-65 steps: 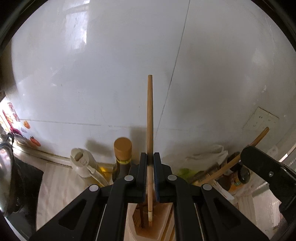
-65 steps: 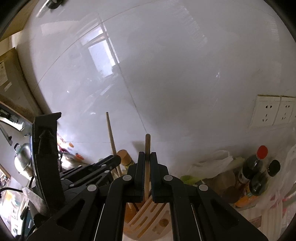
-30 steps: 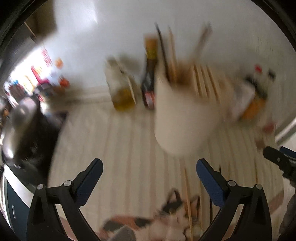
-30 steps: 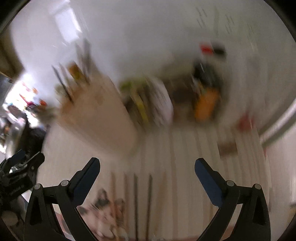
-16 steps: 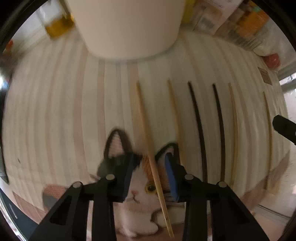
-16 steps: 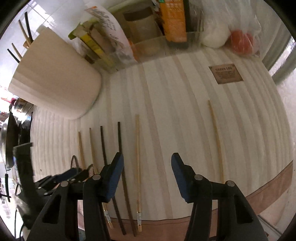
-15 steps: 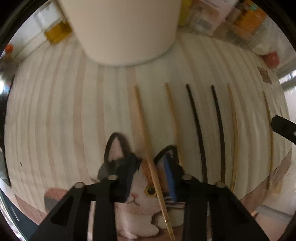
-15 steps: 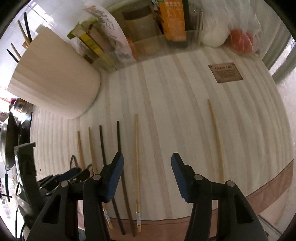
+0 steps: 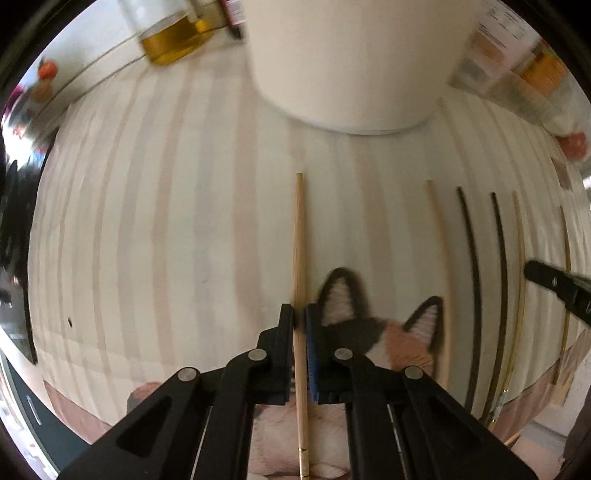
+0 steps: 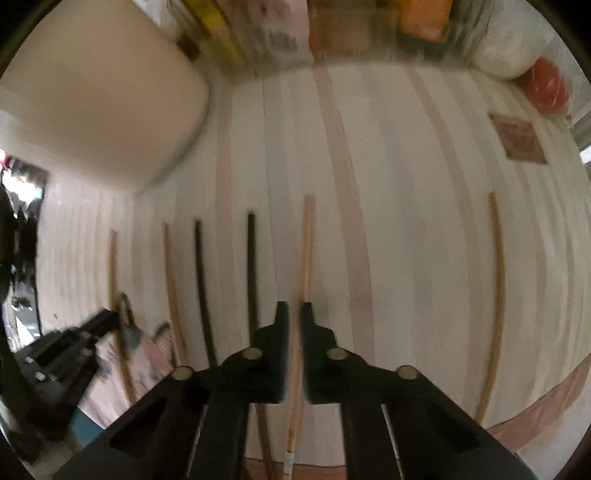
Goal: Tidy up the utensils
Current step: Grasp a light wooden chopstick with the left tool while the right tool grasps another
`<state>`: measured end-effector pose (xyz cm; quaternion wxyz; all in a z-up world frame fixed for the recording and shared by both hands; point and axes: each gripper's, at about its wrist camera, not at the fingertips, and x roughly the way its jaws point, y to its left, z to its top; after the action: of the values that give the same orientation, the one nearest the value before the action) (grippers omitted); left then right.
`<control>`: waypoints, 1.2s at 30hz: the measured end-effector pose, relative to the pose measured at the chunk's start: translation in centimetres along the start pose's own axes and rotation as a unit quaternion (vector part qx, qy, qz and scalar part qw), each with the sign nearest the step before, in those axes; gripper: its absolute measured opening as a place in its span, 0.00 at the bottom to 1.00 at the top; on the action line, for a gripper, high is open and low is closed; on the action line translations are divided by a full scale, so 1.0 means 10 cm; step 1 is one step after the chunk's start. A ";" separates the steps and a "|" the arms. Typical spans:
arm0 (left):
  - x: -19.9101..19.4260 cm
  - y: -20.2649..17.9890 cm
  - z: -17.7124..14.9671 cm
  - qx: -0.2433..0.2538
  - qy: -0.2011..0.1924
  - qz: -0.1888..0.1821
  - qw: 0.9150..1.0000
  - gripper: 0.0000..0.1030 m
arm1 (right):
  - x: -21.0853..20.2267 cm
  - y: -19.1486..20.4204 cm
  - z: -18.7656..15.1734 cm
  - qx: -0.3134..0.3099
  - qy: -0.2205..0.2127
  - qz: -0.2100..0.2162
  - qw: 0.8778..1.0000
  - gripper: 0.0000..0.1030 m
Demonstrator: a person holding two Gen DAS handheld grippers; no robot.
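Note:
Several chopsticks lie in a row on a striped mat (image 9: 184, 206). My left gripper (image 9: 300, 314) is shut on the leftmost light wooden chopstick (image 9: 299, 236), which runs between the jaws and points at the white utensil holder (image 9: 354, 62). My right gripper (image 10: 292, 310) is closed around another light wooden chopstick (image 10: 306, 243), with the jaws close on either side of it. Two dark chopsticks (image 10: 251, 266) and more wooden ones (image 10: 170, 273) lie to its left. One wooden chopstick (image 10: 496, 280) lies apart at the right.
A cat picture (image 9: 391, 332) is printed on the mat's near edge. An oil bottle (image 9: 173, 37) stands behind the holder on the left. Boxes and packets (image 10: 280, 33) and a red object (image 10: 550, 88) line the back. The holder also shows in the right wrist view (image 10: 96, 96).
Both grippers have come down over the mat from the holder and closed: the left onto the leftmost wooden chopstick, the right around a wooden chopstick in the middle of the row.

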<state>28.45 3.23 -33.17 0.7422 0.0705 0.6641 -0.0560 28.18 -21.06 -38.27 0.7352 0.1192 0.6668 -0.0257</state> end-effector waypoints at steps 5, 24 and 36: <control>-0.02 0.34 -0.15 -0.035 0.020 -0.044 0.998 0.04 | -0.11 -0.01 -0.15 -0.018 0.034 0.008 0.999 0.00; -0.01 0.15 0.10 -0.014 0.026 -0.033 0.999 0.09 | -0.43 0.11 0.37 -0.008 0.047 -0.025 0.999 0.28; -0.08 -0.12 0.26 -0.013 -0.009 -0.026 1.000 0.04 | -1.19 0.20 0.57 -0.004 0.010 -0.021 1.000 0.06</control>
<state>30.68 1.55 -32.11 0.7473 0.0432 0.6597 -0.0667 32.78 -21.78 -25.83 0.7282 0.1022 0.6767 -0.0375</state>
